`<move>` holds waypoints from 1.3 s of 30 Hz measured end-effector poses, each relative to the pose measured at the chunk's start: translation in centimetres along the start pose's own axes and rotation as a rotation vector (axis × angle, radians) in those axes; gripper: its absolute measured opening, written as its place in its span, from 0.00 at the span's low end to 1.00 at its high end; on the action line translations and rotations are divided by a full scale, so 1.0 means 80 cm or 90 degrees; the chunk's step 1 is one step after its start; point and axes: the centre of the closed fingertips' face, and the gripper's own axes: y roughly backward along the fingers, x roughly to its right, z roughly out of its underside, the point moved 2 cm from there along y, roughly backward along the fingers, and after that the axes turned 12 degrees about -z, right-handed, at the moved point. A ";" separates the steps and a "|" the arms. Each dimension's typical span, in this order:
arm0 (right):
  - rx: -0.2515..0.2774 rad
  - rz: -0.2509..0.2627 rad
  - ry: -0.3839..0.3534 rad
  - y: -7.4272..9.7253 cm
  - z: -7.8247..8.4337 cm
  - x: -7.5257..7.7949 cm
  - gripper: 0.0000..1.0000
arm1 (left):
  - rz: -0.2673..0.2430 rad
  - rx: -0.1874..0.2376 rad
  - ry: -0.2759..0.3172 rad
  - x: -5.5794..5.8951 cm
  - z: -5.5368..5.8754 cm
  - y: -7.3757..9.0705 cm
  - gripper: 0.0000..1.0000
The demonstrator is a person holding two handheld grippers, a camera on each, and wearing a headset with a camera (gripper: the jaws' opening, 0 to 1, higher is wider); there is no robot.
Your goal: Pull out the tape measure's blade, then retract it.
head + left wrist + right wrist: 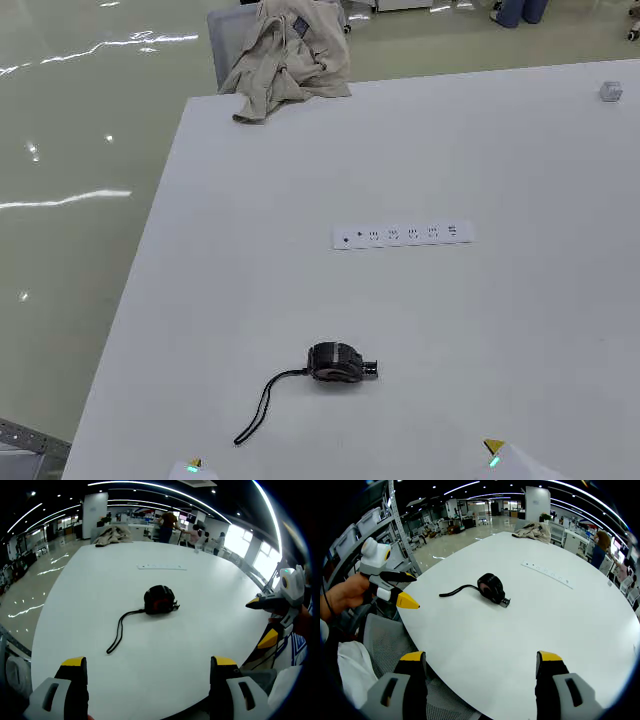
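The tape measure (340, 362) is lying flat on the white table (520, 330), close to the near edge and well short of the socket strip (402, 235) set into the middle of the top. Its black wrist strap (262, 403) is trailing off toward the person's left, while the blade mouth is pointing toward their right. Nothing is touching it, and no blade is showing outside the case.

The left gripper (149, 662) is hovering just off the table's near edge, released, with its 2 yellow-tipped jaws standing wide apart and nothing between them. The right gripper (481, 656) is doing the same on the other side, jaws spread and holding nothing. Both are sitting apart from the case, 1 to each side of it.

That layout seems to be suiting the job: I'm guessing the left gripper is meant to be pinning the body while the right is taking the hook end, since the mouth is facing that way. The pull-out is not yet begun.

A beige jacket (285, 55) is draping over a chair at the far corner.
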 end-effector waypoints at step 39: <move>0.000 0.003 0.023 -0.010 -0.007 0.008 0.89 | 0.000 0.001 0.003 0.001 -0.008 -0.007 0.99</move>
